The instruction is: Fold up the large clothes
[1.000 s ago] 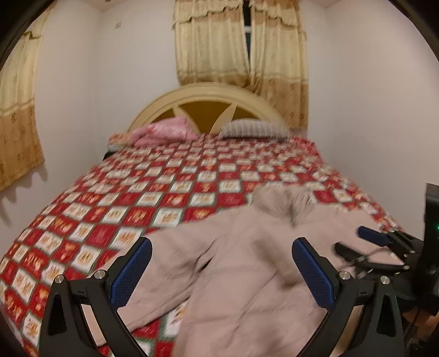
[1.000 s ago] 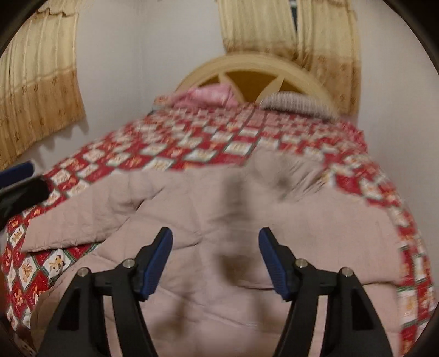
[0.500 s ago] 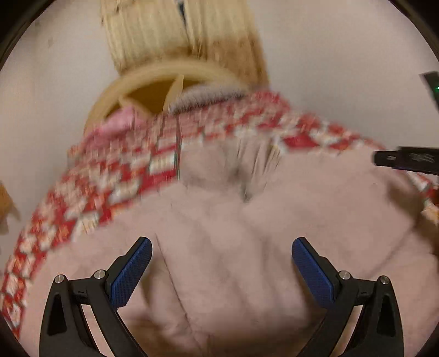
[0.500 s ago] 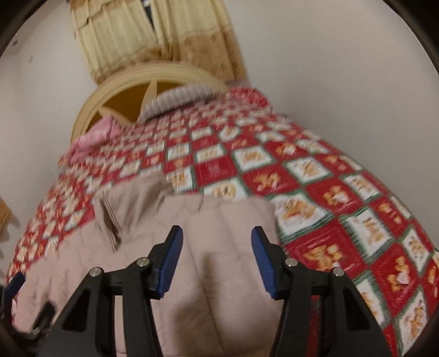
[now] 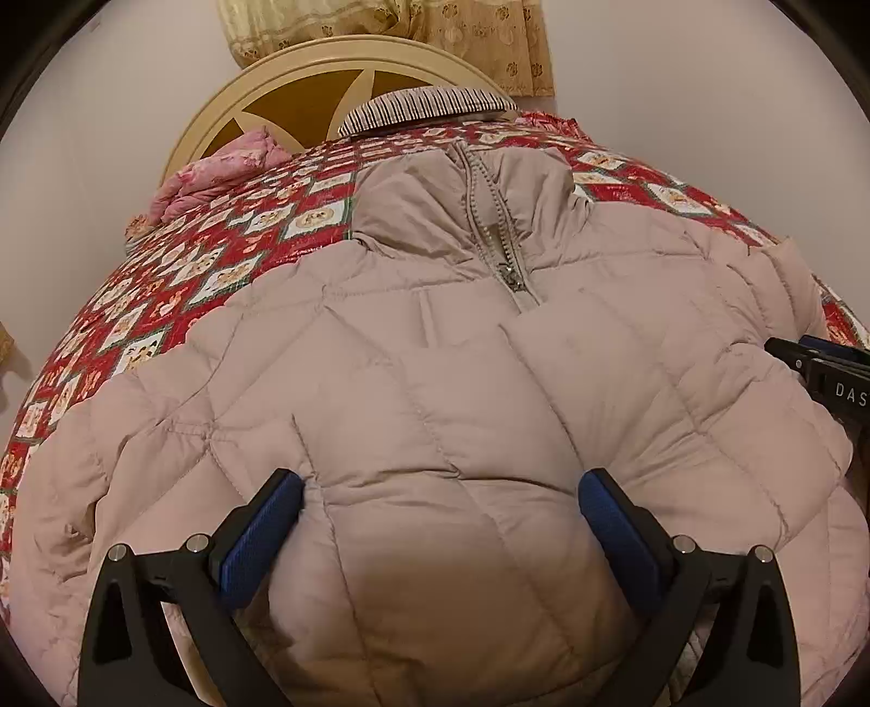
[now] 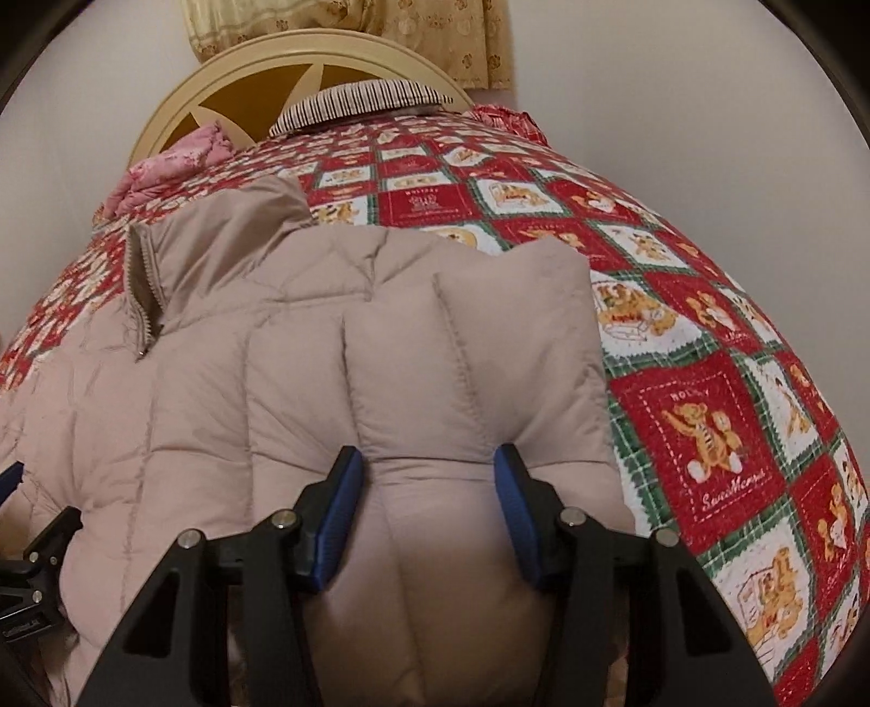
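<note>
A beige quilted puffer jacket point(image 5: 435, 370) lies front up on the bed, its collar and half-open zip point(image 5: 500, 245) toward the headboard. My left gripper point(image 5: 440, 522) is pushed down onto the lower front of the jacket. Its blue pads point(image 5: 261, 533) stand wide open, with padding bulging between them. My right gripper point(image 6: 424, 506) is at the jacket point(image 6: 272, 391) on its right edge. Its jaws are closing and the pads point(image 6: 337, 516) dent a puffed ridge of fabric between them. The right gripper's tip point(image 5: 815, 359) shows at the right edge of the left wrist view.
The bed carries a red, white and green teddy-bear quilt point(image 6: 707, 413). A striped pillow point(image 5: 424, 106) and a pink pillow point(image 5: 217, 174) lie against the cream headboard point(image 5: 326, 60). Yellow curtains point(image 5: 380, 22) hang behind it, and plain walls flank the bed.
Both grippers have dropped from above the bed down onto the jacket. The right one swung to the jacket's right edge, and its jaws narrowed onto the fabric. The left jaws kept their width.
</note>
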Tool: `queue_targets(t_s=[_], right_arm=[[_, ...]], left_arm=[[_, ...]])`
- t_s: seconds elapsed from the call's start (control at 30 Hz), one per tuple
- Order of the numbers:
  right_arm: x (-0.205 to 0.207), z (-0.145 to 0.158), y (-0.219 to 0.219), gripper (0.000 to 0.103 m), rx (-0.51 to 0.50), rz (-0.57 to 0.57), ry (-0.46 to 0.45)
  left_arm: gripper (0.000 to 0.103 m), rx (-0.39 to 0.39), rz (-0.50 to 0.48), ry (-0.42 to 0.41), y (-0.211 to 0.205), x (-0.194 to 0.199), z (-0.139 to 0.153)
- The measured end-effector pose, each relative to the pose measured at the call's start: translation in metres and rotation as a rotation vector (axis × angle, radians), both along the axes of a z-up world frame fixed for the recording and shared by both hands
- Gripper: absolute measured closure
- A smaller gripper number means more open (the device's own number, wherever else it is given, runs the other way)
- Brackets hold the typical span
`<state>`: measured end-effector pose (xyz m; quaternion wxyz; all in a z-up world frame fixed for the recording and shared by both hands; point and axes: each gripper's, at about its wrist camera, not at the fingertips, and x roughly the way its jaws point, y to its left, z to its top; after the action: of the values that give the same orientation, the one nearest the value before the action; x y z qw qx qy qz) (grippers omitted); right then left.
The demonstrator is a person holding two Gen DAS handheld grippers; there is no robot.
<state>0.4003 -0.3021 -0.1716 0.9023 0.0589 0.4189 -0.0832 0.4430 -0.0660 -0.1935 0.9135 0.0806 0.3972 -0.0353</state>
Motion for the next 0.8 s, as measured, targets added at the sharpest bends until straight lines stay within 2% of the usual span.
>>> queue_targets(t_s=[0.23,0.33,0.43,0.53,0.6,0.67,0.8], right_arm=[[0.005,-0.003,0.007,0.050,-0.067,-0.008,0.027],[0.006,0.010,0.012,0.050,-0.123,-0.027,0.054],[-0.011,0.040,0.019,0.047,-0.063,-0.043,-0.036],[-0.025,0.057,0.046,0.038,-0.054,0.023,-0.090],[-0.027,0.053,0.065,0.038,-0.058,0.077,-0.085],[-0.023,0.037,0.075,0.040,-0.071,0.099,-0.052],[-0.016,0.006,0.067,0.042,-0.026,0.081,-0.003]], left_arm=[[0.001,-0.041,0.005,0.019,0.006,0.005,-0.003],[0.001,-0.044,0.006,0.021,0.006,0.005,-0.004],[0.001,-0.052,0.006,0.019,0.006,0.004,-0.004],[0.001,-0.058,0.006,0.017,0.007,0.004,-0.003],[0.001,-0.062,0.007,0.017,0.007,0.004,-0.003],[0.001,-0.067,0.007,0.016,0.008,0.004,-0.003],[0.001,-0.067,0.007,0.016,0.008,0.004,-0.003]])
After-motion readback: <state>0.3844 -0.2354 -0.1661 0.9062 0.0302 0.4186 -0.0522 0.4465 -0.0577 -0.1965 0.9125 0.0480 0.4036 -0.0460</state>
